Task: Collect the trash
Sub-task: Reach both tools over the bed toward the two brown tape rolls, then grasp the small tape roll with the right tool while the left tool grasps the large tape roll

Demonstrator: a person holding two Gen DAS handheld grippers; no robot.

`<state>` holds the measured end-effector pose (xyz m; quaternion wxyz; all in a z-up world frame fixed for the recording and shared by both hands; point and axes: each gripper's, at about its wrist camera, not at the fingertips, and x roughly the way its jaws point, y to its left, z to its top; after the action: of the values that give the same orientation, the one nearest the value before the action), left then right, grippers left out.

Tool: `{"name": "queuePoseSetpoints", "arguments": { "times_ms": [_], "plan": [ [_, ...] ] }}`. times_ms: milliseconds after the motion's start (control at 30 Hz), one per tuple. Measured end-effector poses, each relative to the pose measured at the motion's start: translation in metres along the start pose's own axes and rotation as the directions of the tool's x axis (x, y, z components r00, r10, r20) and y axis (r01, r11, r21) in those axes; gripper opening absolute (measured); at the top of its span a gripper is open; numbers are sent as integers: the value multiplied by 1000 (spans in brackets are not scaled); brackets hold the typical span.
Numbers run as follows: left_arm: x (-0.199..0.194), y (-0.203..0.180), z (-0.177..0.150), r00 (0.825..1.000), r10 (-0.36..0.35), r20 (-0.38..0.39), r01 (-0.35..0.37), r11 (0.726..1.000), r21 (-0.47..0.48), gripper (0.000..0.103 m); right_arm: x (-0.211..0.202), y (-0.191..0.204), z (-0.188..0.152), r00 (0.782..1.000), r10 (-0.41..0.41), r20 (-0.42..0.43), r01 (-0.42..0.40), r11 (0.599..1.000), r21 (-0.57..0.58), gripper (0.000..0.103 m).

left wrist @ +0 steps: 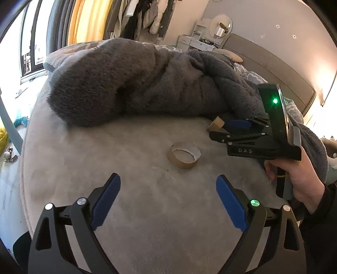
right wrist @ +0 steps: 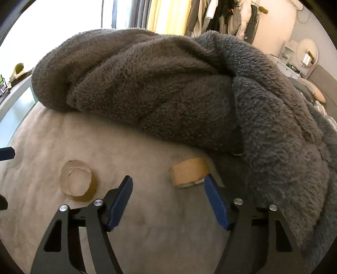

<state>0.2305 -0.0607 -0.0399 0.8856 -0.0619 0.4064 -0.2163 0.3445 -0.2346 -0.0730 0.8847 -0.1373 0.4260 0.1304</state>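
Note:
Two brown cardboard tape cores lie on the beige bed cover (left wrist: 126, 210). One, a low ring (left wrist: 184, 155) (right wrist: 78, 182), lies flat just ahead of my left gripper (left wrist: 167, 178), which is open and empty. The other core (left wrist: 217, 124) (right wrist: 188, 171) lies on its side at the blanket's edge. My right gripper (right wrist: 167, 179) (left wrist: 217, 129) is open, and this core sits at its fingertips, close to the right-hand finger (right wrist: 214, 196); the pads do not press on it. A person's hand (left wrist: 301, 175) holds the right gripper's handle.
A bulky grey fluffy blanket (left wrist: 137, 84) (right wrist: 168, 94) is heaped behind and to the right of the cores. The bed's edge curves along the left, with floor clutter (left wrist: 10, 156) beyond. Hanging clothes (left wrist: 134, 16) and a headboard (left wrist: 273, 63) stand farther back.

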Motion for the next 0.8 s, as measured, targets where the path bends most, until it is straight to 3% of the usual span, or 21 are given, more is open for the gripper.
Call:
{"name": "queuePoseSetpoints", "arguments": {
  "times_ms": [300,467,667,800],
  "plan": [
    [16,-6,3,1000,13,-6,-13,999,31,94,24,-4,-5,997,-78,-23,77,997,-14,60],
    [22,-10,4,1000,21,-12,-21,999,46,94,30,-18,-5,992,-127,-7,127,992,4,43],
    [33,-14,6,999,27,-22,-25,998,64,94,30,-26,-11,993,-117,15,117,993,-1,21],
    [36,-21,11,999,33,2,-34,996,83,94,19,-38,-22,996,-79,46,79,997,14,18]
  ]
}}
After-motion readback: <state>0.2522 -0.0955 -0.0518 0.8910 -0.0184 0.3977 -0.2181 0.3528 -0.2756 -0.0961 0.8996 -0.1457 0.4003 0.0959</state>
